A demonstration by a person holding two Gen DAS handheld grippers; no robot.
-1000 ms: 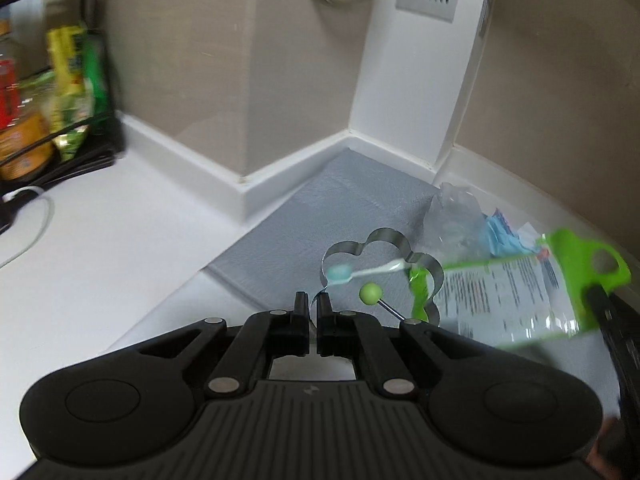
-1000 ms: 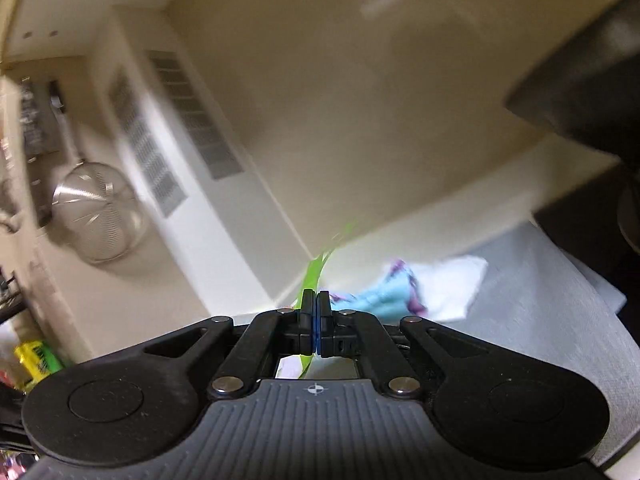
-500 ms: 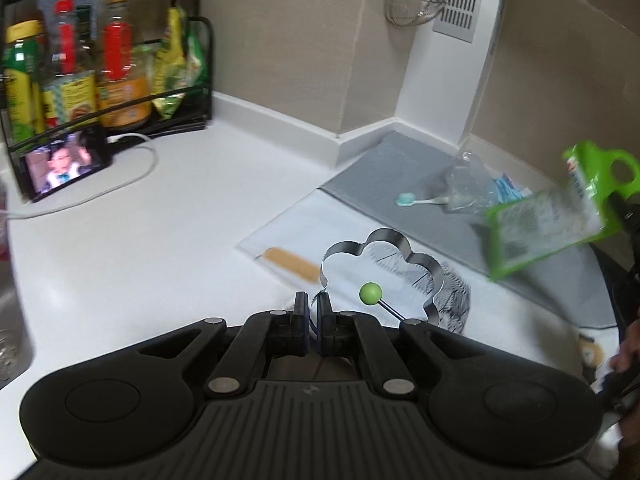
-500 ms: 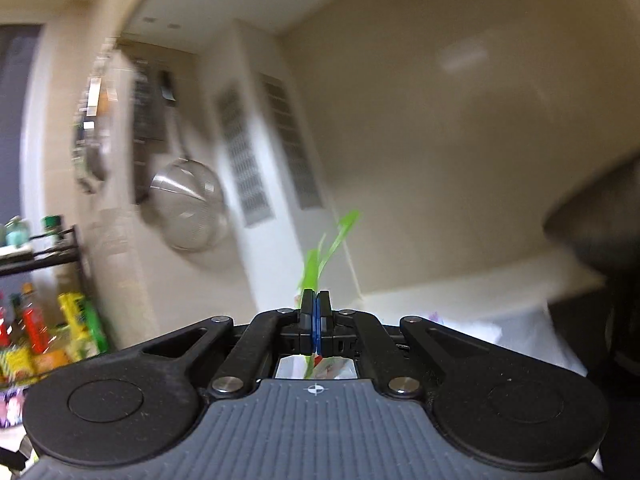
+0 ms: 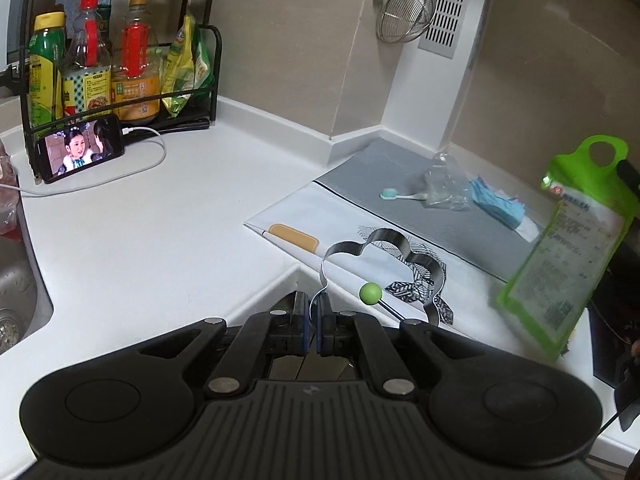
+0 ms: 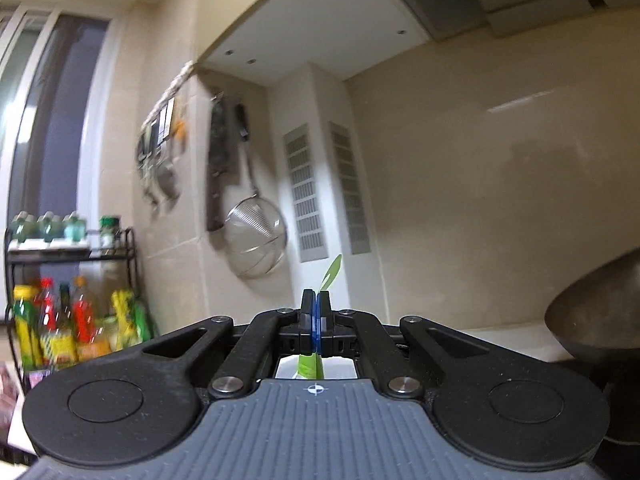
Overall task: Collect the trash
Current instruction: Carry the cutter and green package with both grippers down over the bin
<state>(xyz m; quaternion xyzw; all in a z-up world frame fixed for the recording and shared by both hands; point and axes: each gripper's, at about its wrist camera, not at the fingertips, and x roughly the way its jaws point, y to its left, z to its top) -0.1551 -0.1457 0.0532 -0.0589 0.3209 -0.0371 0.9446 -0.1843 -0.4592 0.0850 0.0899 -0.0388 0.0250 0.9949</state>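
My left gripper (image 5: 314,305) is shut on the rim of a flower-shaped metal ring (image 5: 384,268) with a green ball knob (image 5: 370,293), held above the white counter's corner. A green plastic package (image 5: 560,240) hangs in the air at the right, pinched at its top edge by my right gripper (image 6: 316,300), which is shut on it and points level at the wall. The package shows edge-on (image 6: 332,274) past the right fingers. On the grey mat (image 5: 376,164) lie a clear plastic wrapper (image 5: 444,184), a blue crumpled wrapper (image 5: 496,204) and a toothbrush (image 5: 402,195).
A printed paper sheet (image 5: 288,220) lies beside the mat. A black rack of bottles (image 5: 100,72) and a phone (image 5: 82,148) on a cable stand at the back left. The sink (image 5: 16,312) is at the left edge. A strainer (image 5: 406,16) hangs on the wall. A dark wok (image 6: 596,308) is right.
The left gripper pulled back from the mat with the ring, so more counter shows. The right gripper rose and rolled, lifting the green package off the mat.
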